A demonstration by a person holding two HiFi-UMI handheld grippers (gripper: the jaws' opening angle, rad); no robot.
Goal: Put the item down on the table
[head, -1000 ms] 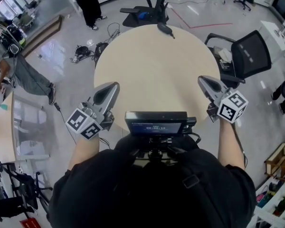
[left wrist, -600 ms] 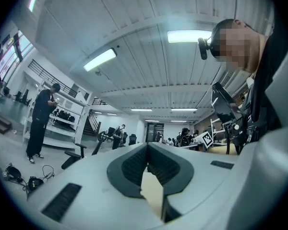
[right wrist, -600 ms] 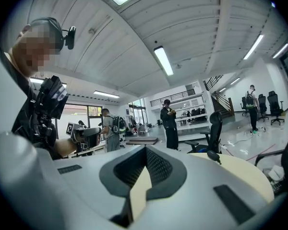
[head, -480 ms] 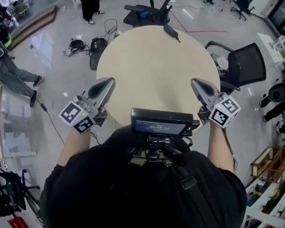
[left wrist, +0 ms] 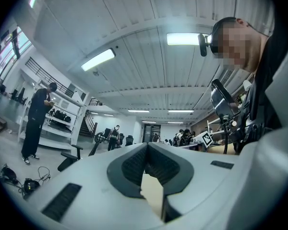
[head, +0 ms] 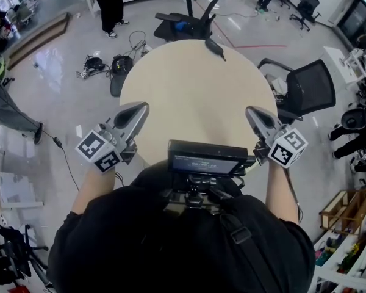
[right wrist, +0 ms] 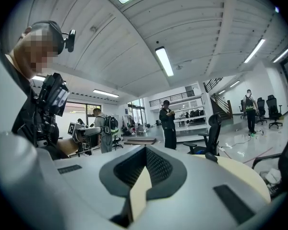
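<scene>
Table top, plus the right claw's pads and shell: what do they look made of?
Table top: pale beige, matte, no grain visible; likely laminate or painted board. Pads of the right claw: dark and finely ribbed, probably rubber. Its shell: light grey, smooth, with a satin sheen; it looks like moulded plastic.

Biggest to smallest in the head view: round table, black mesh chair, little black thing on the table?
1. Round table
2. Black mesh chair
3. Little black thing
The chair sits farther off, so may really be bigger.
</scene>
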